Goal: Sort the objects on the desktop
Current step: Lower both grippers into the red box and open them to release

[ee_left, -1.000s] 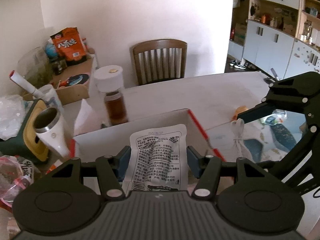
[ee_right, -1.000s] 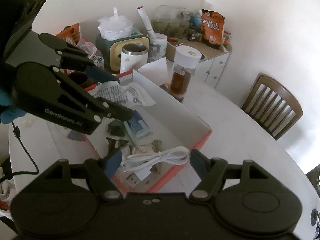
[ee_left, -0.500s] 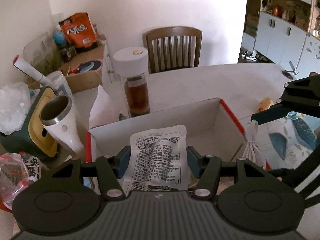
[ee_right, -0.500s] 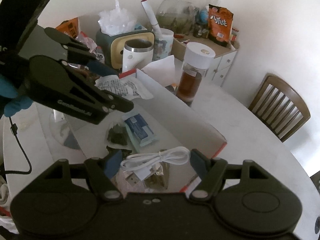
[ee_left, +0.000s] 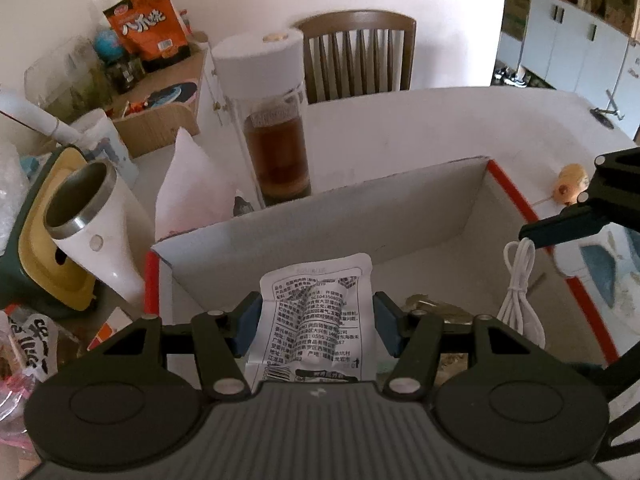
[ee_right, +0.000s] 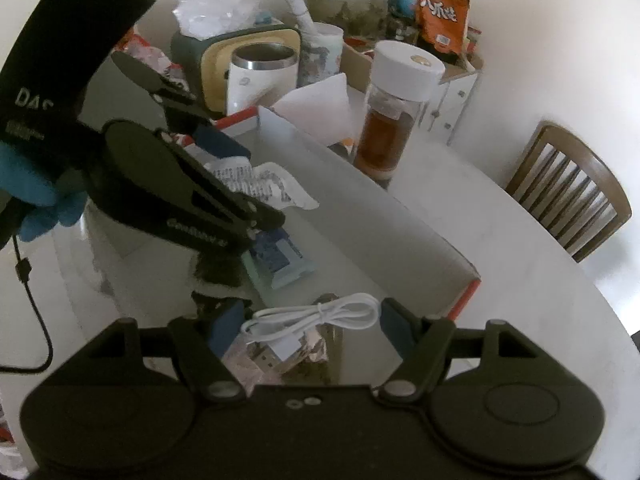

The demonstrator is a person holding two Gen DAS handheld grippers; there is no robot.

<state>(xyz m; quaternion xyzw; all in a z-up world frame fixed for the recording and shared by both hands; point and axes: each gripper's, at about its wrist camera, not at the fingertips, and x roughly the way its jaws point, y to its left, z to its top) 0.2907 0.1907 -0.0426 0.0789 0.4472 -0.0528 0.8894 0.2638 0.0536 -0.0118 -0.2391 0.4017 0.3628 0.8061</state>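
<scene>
Table (ee_left: 420, 128): white round top carrying the box and the clutter behind it.
Box (ee_left: 360, 216): open white carton with red edges, standing on the table below both tongs; a blue-and-green pack (ee_right: 280, 260) and dark packets lie on its floor.
Bottle (ee_left: 276, 120): clear, white-capped, holding brown liquid, upright just behind the box's far wall.
Mug (ee_left: 86, 216): white with a steel rim, beside the box's left corner, in front of a green-and-yellow tissue holder (ee_left: 36, 240).
Left tongs (ee_left: 316, 320): partly closed, the blue pads pressing both side edges of the printed packet; held over the left part of the box.
Printed packet (ee_left: 316, 312): white pouch with black text, clamped between the left pads, hanging above the box interior.
Right tongs (ee_right: 308, 326): set wide, the coiled cable spanning the gap from pad to pad; held over the box's right end.
Cable (ee_right: 316, 316): white, bundled with a tie, gripped by the right tongs above the packets in the box.
</scene>
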